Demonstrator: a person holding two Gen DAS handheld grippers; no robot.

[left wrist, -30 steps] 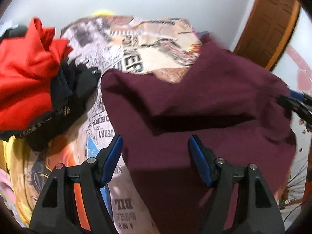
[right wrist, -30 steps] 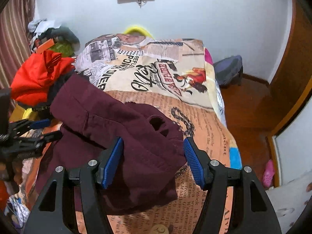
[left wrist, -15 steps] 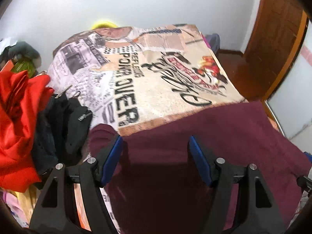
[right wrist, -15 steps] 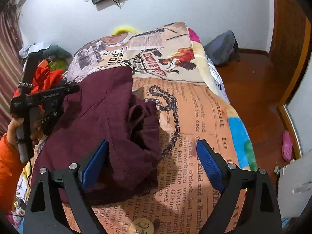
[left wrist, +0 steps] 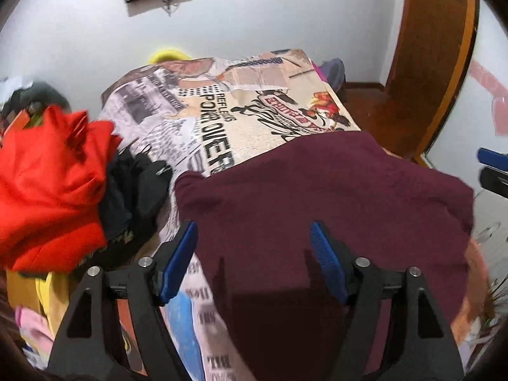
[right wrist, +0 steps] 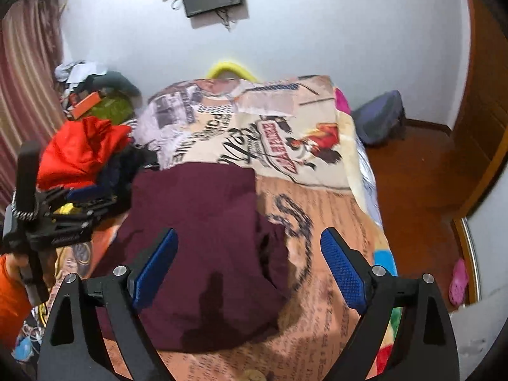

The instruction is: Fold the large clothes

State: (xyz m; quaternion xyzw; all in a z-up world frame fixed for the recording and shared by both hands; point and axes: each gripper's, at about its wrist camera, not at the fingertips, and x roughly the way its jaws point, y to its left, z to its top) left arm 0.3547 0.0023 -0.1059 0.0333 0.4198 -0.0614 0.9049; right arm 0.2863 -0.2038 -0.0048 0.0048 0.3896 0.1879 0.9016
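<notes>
Both the left gripper (left wrist: 254, 260) and right gripper (right wrist: 249, 266), ribbed blue pads just widened and gripping nothing, hover above a soft, rumpled maroon garment (right wrist: 203, 222).

Each gripper is a black frame of two triangular arms with cut-out windows, silver round screws at the joints, and ribbed blue pads on the inner faces of the fingers: the left gripper (left wrist: 254, 260) and the right gripper (right wrist: 249, 265) look alike. In the right wrist view the left gripper shows again at nine o'clock, black with small white lettering and a coiled cable. An orange sleeve (right wrist: 12, 295) sits at eight o'clock.
</notes>
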